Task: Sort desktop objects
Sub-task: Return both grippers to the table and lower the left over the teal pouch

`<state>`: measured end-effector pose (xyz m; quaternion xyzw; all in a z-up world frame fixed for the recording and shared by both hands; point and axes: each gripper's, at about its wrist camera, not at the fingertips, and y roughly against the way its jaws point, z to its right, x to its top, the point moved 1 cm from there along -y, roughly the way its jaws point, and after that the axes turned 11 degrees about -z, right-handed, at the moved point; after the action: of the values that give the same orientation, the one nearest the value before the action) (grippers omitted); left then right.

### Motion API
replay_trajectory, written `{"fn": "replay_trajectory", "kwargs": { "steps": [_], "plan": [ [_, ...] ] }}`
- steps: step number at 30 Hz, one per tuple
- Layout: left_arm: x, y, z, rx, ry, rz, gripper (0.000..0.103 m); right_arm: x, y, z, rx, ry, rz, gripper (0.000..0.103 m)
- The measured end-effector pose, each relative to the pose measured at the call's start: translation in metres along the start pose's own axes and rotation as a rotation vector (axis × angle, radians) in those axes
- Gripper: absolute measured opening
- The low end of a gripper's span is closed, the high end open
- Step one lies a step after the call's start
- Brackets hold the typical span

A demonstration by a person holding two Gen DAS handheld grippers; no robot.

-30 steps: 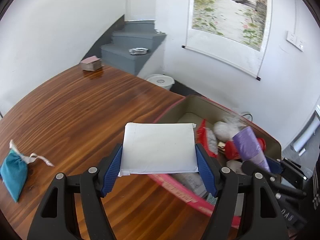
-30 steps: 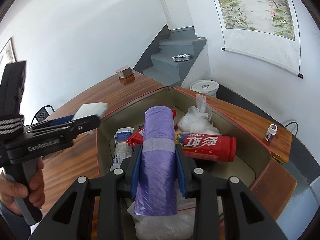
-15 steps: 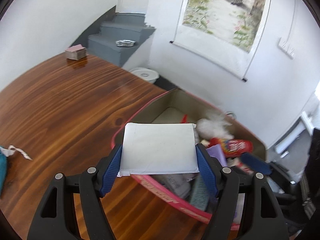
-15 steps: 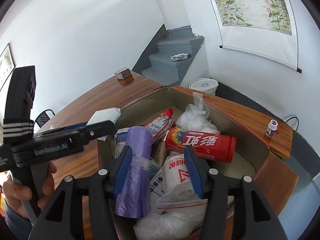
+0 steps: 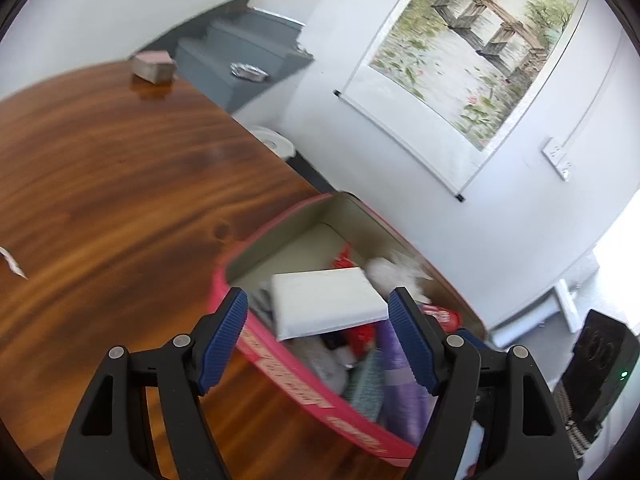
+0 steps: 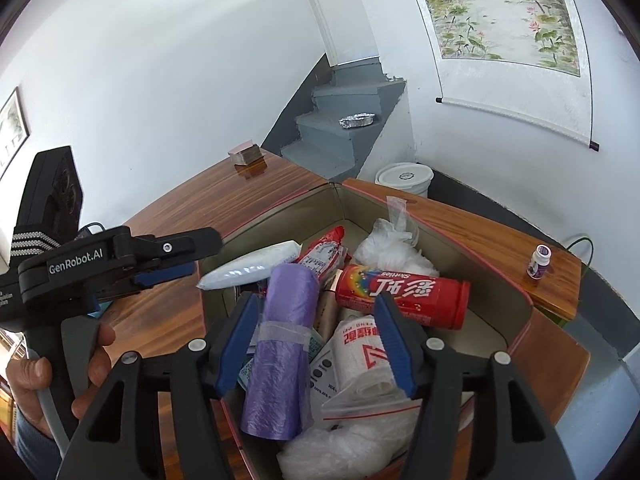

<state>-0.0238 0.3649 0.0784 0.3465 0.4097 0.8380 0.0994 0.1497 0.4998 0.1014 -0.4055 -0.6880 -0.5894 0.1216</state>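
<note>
Left gripper [image 5: 318,312]: jaws wide, white packet [image 5: 326,302] loose between them, tilted over the red box [image 5: 280,360] rim. Right gripper [image 6: 316,336]: jaws opening, purple roll [image 6: 284,344] lying free inside the box. Risk: packet slides out onto desk [image 5: 112,208].

Bench [image 5: 120,184]: dark polished wood, glossy. Directly on it: red-rimmed box [image 6: 516,300] under both tongs, packed with stuff; small pink-topped block [image 6: 247,153] at the far edge, well beyond the tongs; small white bottle with purple label [image 6: 539,261], upright, right of the right tongs, past the box; white strip end [image 5: 12,264] far left of the left tongs.
</note>
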Motion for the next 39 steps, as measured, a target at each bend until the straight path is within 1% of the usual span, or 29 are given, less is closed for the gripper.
{"fn": "replay_trajectory", "kwargs": {
  "steps": [6,11,15,17,20,30,33,36,39],
  "plan": [
    [-0.005,0.012,-0.016,0.078,0.018,0.023,0.076,0.000,0.000,-0.013,0.012,0.030,-0.005,0.069],
    [-0.013,0.021,-0.031,0.181,0.022,0.047,0.076,0.000,-0.001,-0.024,0.024,0.049,-0.007,0.071],
    [-0.021,0.034,-0.051,0.284,0.039,0.067,0.076,0.000,-0.001,-0.040,0.039,0.074,-0.005,0.073],
    [-0.023,0.040,-0.064,0.316,0.055,0.070,0.076,0.000,-0.001,-0.049,0.048,0.090,-0.004,0.074],
    [-0.029,0.053,-0.090,0.356,0.103,0.084,0.076,-0.001,-0.005,-0.066,0.072,0.117,-0.005,0.078],
    [-0.054,0.118,-0.198,0.453,0.349,0.155,0.076,-0.009,-0.032,-0.131,0.159,0.226,-0.073,0.079],
    [-0.062,0.133,-0.222,0.513,0.380,0.171,0.076,-0.013,-0.043,-0.152,0.185,0.253,-0.099,0.079],
    [-0.069,0.141,-0.242,0.567,0.403,0.169,0.076,-0.013,-0.057,-0.171,0.216,0.278,-0.134,0.079],
    [-0.077,0.150,-0.268,0.557,0.457,0.169,0.076,-0.010,-0.069,-0.193,0.225,0.317,-0.143,0.079]
  ]
}}
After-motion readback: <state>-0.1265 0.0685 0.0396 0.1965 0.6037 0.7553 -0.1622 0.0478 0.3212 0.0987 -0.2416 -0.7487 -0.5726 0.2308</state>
